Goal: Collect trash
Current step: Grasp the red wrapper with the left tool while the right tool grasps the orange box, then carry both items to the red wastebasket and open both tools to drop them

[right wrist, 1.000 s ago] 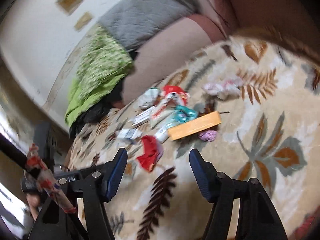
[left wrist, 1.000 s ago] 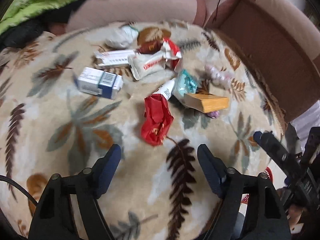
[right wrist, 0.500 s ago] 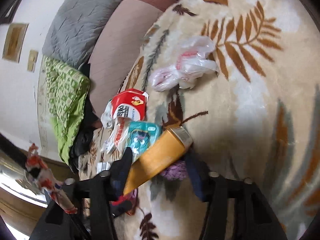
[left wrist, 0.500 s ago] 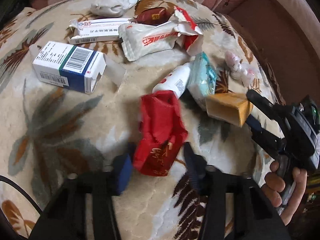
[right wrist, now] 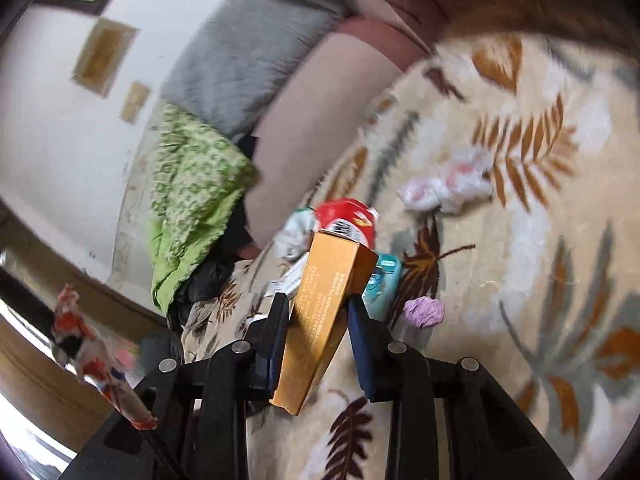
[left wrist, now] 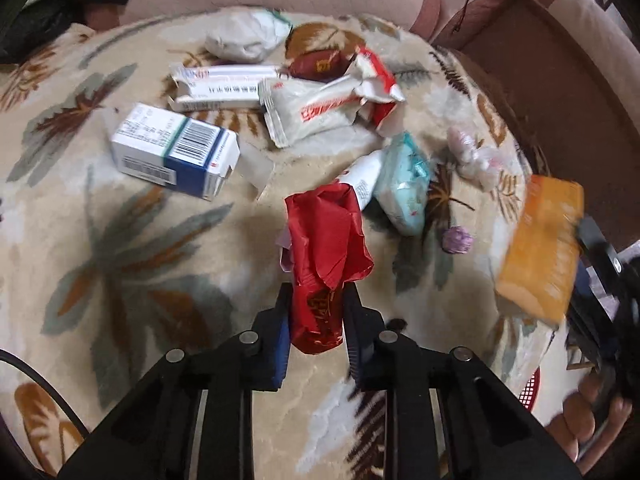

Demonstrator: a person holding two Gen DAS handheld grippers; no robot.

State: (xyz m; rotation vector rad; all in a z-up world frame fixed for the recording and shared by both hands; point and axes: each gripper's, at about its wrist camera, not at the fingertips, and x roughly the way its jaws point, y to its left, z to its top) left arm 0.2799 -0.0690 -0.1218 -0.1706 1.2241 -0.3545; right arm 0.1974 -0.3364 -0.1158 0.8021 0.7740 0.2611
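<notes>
Left wrist view: the left gripper (left wrist: 316, 316) pinches a crumpled red foil wrapper (left wrist: 326, 256) just off the leaf-patterned blanket (left wrist: 120, 260); the right gripper (right wrist: 316, 320) clamps a long orange cardboard box (right wrist: 320, 312) above it, both seemingly lifted for binning.

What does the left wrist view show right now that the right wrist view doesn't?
Only the left wrist view: the left gripper shut on the red wrapper, and the blue-and-white box on the leaf-print blanket. Only the right wrist view: the green cloth, the grey cushion and the wall frames. Both: the orange box held by the right gripper, the purple wad and the teal packet.
</notes>
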